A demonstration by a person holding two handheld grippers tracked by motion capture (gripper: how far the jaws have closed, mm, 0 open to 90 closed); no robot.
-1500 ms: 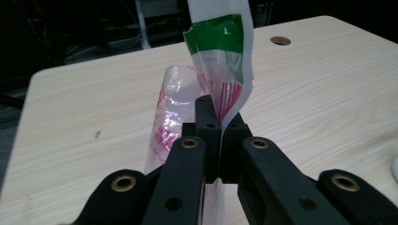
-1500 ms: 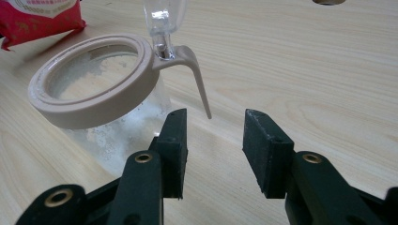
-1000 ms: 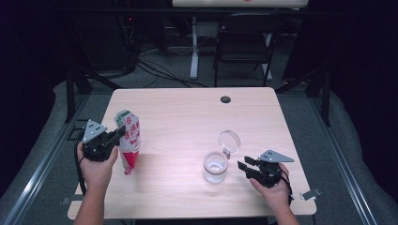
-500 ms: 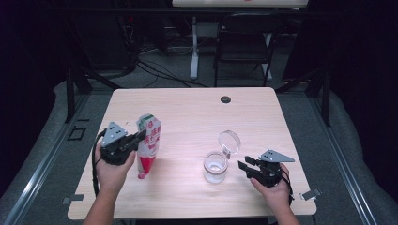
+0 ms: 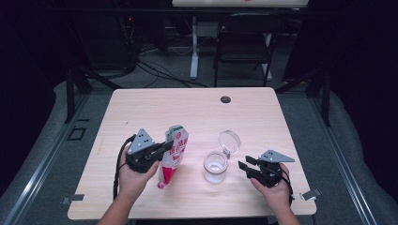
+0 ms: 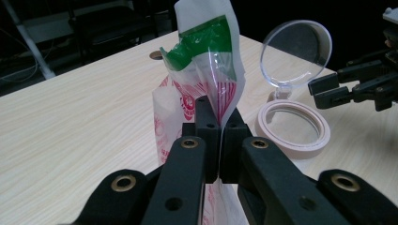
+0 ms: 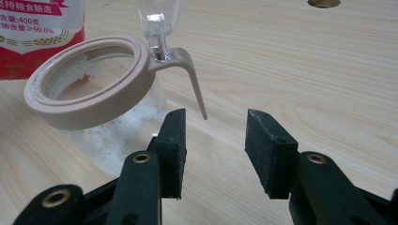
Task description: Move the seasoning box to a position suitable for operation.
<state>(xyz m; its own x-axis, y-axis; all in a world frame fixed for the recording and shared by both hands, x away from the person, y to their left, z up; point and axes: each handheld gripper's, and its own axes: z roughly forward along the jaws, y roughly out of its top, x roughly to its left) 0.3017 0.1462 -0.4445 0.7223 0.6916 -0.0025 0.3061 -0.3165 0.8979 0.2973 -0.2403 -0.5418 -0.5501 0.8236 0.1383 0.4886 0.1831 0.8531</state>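
A plastic pouch (image 5: 174, 151) printed in red, white and green hangs tilted above the table (image 5: 187, 110), and my left gripper (image 5: 165, 146) is shut on its upper part. In the left gripper view the jaws (image 6: 219, 125) pinch the pouch (image 6: 206, 61) just below its green top. To its right stands a clear jar (image 5: 215, 168) with a beige rim and an upright flip lid (image 5: 229, 140). My right gripper (image 5: 244, 167) rests on the table right of the jar, open. Its jaws (image 7: 216, 126) have just been opening slightly, nothing between them, the jar's (image 7: 89, 79) lid tab just ahead.
A round cable hole (image 5: 225, 99) sits near the table's far edge. A dark chair (image 5: 244, 47) and a desk leg stand beyond the table. Bare wood lies across the far half and the left side.
My left hand has carried the pouch to the right, from the table's left side toward the jar. The right hand and the jar have stayed in place.
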